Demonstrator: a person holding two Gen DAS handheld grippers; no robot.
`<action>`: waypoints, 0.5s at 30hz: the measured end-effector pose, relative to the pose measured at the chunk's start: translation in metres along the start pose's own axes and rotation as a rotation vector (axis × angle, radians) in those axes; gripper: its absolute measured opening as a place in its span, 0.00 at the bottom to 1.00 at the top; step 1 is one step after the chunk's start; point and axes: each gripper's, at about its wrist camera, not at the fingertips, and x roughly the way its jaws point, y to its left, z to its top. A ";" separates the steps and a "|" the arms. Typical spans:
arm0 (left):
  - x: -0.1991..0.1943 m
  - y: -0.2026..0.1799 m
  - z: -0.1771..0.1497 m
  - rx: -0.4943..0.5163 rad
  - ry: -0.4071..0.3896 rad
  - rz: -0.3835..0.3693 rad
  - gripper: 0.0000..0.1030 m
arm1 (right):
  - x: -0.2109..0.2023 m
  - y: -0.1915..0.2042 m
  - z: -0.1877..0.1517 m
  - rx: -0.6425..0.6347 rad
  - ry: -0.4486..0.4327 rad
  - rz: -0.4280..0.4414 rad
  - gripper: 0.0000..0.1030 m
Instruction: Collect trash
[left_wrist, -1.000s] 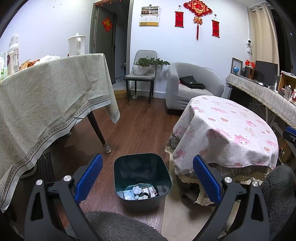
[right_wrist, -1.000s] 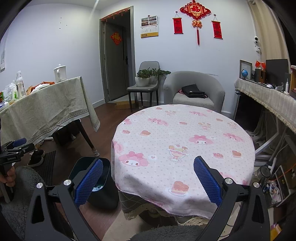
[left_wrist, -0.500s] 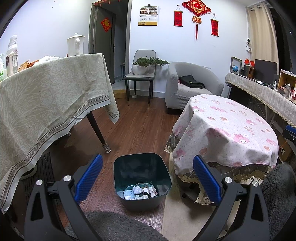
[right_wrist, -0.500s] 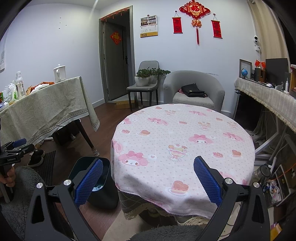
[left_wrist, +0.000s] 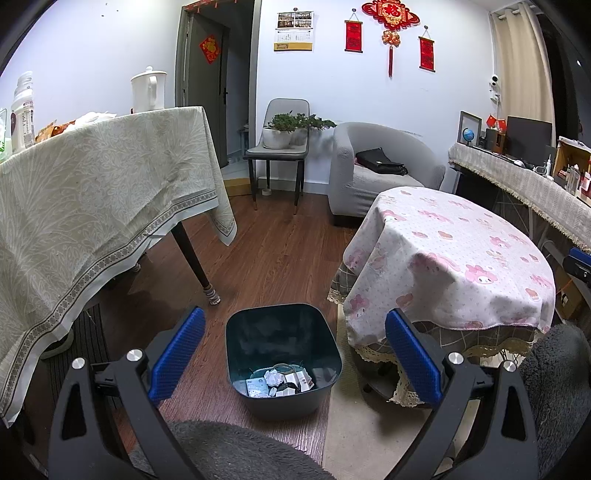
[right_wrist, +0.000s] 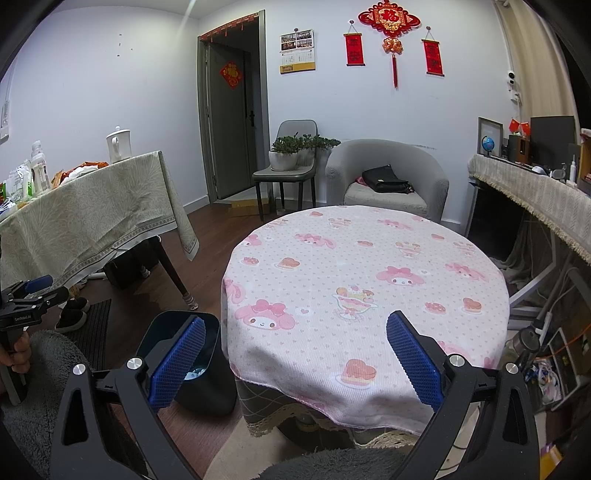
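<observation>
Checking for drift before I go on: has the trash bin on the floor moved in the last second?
No. In the left wrist view the trash bin keeps its place beside the round table and near the table leg.

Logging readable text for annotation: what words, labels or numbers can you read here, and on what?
"福": red knot ornament on the wall.
Calendar: too small to read.
Red scrolls: blurred.
Door decoration: unreadable.
Bottle label: blurred.
Left gripper label: too small.
Trash in bin: unreadable.

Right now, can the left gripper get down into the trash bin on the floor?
Probably yes. The left gripper is open, empty, and aimed at the bin, whose top is uncovered, with trash only at its bottom.
</observation>
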 end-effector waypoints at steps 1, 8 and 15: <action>0.000 0.000 0.000 0.000 0.000 0.000 0.97 | 0.000 0.000 0.000 0.000 0.000 0.000 0.97; 0.000 -0.001 -0.001 0.004 0.002 -0.004 0.97 | 0.000 0.000 0.001 0.001 0.000 0.000 0.97; 0.001 -0.002 -0.001 0.007 0.004 -0.008 0.97 | 0.000 0.000 0.001 0.001 0.001 0.000 0.97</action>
